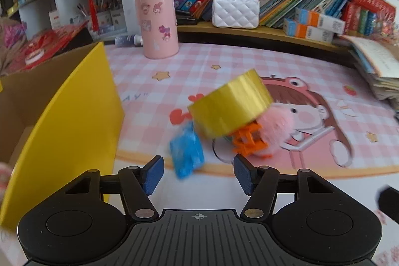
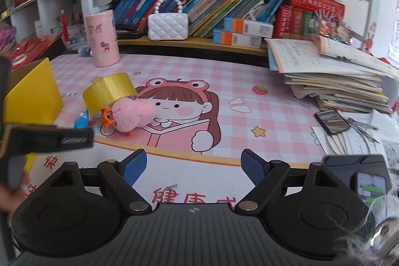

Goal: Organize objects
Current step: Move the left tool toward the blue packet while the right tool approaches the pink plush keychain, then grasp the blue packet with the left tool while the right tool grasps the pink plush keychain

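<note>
Left wrist view is showing the left hand-held gripper (image 1: 198, 172) with its jaws partly spread and nothing between the pads; a blue crinkled packet (image 1: 187, 153) is lying just ahead, toward 12 o'clock, near the left pad but not pinched as far as I can tell. Behind it, at about 1 o'clock, a roll of yellow tape (image 1: 230, 106) is leaning tilted on an orange hair claw (image 1: 248, 141) and a pink fluffy pompom (image 1: 275, 127), all in one small heap on the pink checked mat of the bench (image 1: 249, 61). At 9 o'clock an open cardboard box with a yellow flap (image 1: 64, 121) is standing, probably the place for collecting. In the right wrist view the right hand-held gripper (image 2: 193, 170) is hanging spread and empty over bare mat, and the heap is sitting at its 10 o'clock, well apart. I am judging that the step in hand is the approach to the first item, most likely the packet. The next move is asking for a little more advance, so both pads are coming around the packet, then a gentle close, because the thin wrapper may slip and the leaning tape may topple if it is bumped.
</note>
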A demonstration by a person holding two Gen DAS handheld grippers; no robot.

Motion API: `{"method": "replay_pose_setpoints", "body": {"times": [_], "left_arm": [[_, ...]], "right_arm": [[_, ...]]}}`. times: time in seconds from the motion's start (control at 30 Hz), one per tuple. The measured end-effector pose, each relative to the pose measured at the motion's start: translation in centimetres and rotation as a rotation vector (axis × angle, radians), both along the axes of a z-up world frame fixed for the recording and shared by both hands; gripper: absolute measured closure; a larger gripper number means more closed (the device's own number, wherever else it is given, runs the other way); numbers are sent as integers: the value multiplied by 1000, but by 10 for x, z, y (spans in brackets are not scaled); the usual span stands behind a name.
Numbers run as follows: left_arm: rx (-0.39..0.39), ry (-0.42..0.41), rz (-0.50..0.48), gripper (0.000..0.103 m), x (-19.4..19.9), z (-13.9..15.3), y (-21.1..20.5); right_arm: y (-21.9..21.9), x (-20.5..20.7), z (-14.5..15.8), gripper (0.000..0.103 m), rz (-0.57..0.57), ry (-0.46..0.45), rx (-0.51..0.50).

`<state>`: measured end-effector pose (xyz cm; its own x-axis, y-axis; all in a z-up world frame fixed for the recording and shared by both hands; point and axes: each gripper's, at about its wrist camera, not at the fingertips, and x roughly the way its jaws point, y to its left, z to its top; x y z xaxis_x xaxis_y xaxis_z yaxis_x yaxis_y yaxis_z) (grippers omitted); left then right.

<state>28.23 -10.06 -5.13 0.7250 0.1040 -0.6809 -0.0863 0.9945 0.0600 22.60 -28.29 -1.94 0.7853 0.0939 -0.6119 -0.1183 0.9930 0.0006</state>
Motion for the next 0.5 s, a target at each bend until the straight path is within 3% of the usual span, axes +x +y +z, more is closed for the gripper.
{"method": "replay_pose_setpoints", "body": {"times": [0.07, 0.2, 0.33, 0.5], "left_arm": [[29, 4, 24, 42, 13, -6, 0], [25, 34, 42, 53, 33, -16, 4], [15, 53, 25, 80, 37, -19, 8], [-45, 27, -36, 80, 9, 0, 13]], "right_arm": [[0, 4, -2, 21, 14, 7, -7], [-2, 12, -6, 21, 41, 20, -16], [-2, 22, -11, 21, 62, 35, -15], [7, 40, -18, 21, 117, 39, -11]]}}
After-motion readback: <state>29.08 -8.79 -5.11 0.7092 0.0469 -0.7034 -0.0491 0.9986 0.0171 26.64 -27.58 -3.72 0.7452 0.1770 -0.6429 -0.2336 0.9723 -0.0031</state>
